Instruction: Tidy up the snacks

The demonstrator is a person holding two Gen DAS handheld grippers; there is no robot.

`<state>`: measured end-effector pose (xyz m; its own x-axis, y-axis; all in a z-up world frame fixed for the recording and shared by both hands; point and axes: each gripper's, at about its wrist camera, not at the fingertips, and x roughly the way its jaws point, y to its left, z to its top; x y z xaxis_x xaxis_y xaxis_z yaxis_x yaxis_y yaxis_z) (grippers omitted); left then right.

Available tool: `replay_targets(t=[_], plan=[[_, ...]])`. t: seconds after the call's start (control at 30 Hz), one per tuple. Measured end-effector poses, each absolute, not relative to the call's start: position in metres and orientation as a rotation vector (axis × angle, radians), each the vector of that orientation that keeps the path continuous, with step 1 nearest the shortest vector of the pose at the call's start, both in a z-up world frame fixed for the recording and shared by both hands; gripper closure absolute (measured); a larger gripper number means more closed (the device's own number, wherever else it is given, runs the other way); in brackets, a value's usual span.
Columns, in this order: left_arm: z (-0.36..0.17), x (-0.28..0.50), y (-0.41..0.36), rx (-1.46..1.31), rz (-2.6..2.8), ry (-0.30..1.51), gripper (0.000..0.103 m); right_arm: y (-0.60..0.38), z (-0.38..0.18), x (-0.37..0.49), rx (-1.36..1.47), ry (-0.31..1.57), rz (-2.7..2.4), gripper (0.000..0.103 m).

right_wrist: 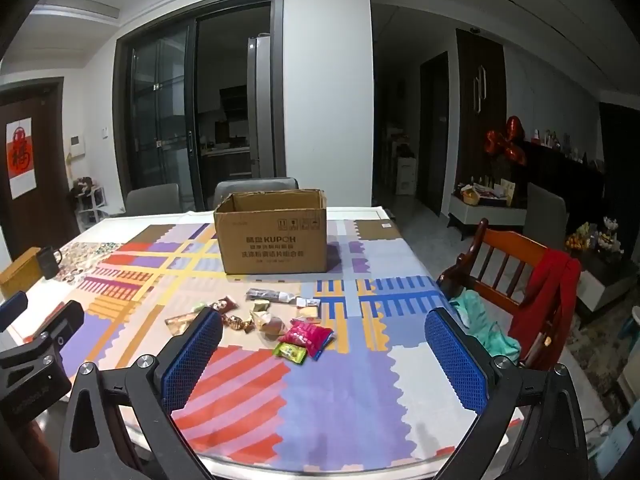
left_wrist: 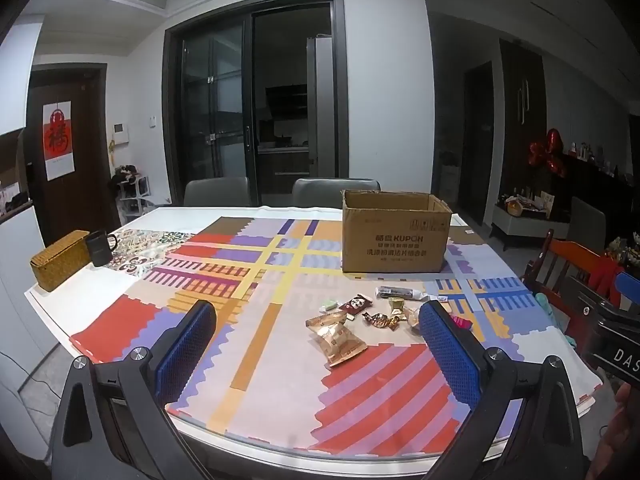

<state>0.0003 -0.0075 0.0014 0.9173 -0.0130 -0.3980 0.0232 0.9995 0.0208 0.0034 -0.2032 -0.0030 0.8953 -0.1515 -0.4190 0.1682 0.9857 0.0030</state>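
Plainly, "KUPON" marks the cardboard box (left_wrist: 394,236); both grippers (left (left_wrist: 316,344), right (right_wrist: 324,344)) gape, holding nothing.

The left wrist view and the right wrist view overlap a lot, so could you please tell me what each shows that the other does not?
Only the left wrist view shows the wicker basket whole, with the black mug beside it.

Only the right wrist view shows the pink packet and green packet clearly, and the red cloth whole on the wooden chair.

Both show the open cardboard box with scattered snacks in front, and open fingers holding nothing.
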Motion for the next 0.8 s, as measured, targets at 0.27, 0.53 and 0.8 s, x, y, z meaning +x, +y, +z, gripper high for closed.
replay_targets(t=[0.27,0.53,0.8], plan=[[0.0062,-0.0025,-0.0061,0.023,-0.016,0.406,0.000,-0.2038,-0.0019,0.0028,0.040,0.430,-0.165,0.000],[0.0063,-0.0037,-0.0013,0.021,-0.018,0.403,0.000,-0.2028,-0.0010,0.0036,0.041,0.429,-0.167,0.000],[0.0059,-0.0045,-0.0021,0.022,-0.021,0.403,0.000,-0.2031,-0.0004,0.0037,0.042,0.427,-0.168,0.000]])
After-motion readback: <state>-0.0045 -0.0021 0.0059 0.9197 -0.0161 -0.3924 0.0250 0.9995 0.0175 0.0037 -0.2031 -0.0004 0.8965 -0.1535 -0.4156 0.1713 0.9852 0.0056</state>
